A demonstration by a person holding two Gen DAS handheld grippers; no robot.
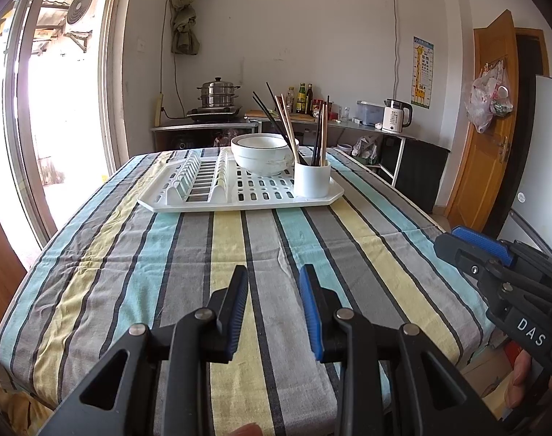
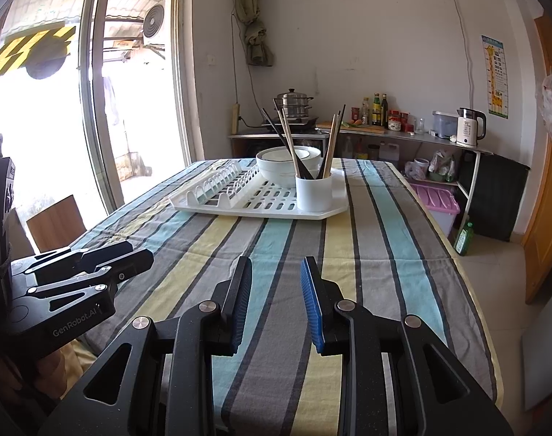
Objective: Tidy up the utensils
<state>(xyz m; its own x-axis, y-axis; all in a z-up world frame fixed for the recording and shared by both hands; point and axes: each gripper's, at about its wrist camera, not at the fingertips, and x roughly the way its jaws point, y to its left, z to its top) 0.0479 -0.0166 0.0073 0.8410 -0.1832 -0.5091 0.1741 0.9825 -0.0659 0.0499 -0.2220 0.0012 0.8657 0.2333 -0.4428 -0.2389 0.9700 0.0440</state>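
Note:
A white dish rack tray [image 1: 239, 203] [image 2: 258, 210] lies at the far end of the striped table. In its right front corner stands a white cup [image 1: 311, 180] [image 2: 314, 192] holding several black and wooden chopsticks [image 1: 321, 134] [image 2: 330, 141]. Behind the cup sit stacked white bowls [image 1: 261, 154] [image 2: 287, 163], with more chopsticks [image 1: 281, 120] [image 2: 287, 138] leaning there. My left gripper [image 1: 274, 301] [image 2: 130, 254] hovers open and empty over the near part of the table. Beside it my right gripper [image 2: 276, 298] [image 1: 446, 239] is also open with nothing between its fingers.
The striped tablecloth [image 1: 203, 254] [image 2: 366, 247] covers the table between grippers and tray. A counter [image 1: 312, 123] with a steamer pot [image 1: 218, 96], bottles and a kettle [image 1: 396, 116] runs along the back wall. A glass door is left, a wooden door [image 1: 490, 127] right.

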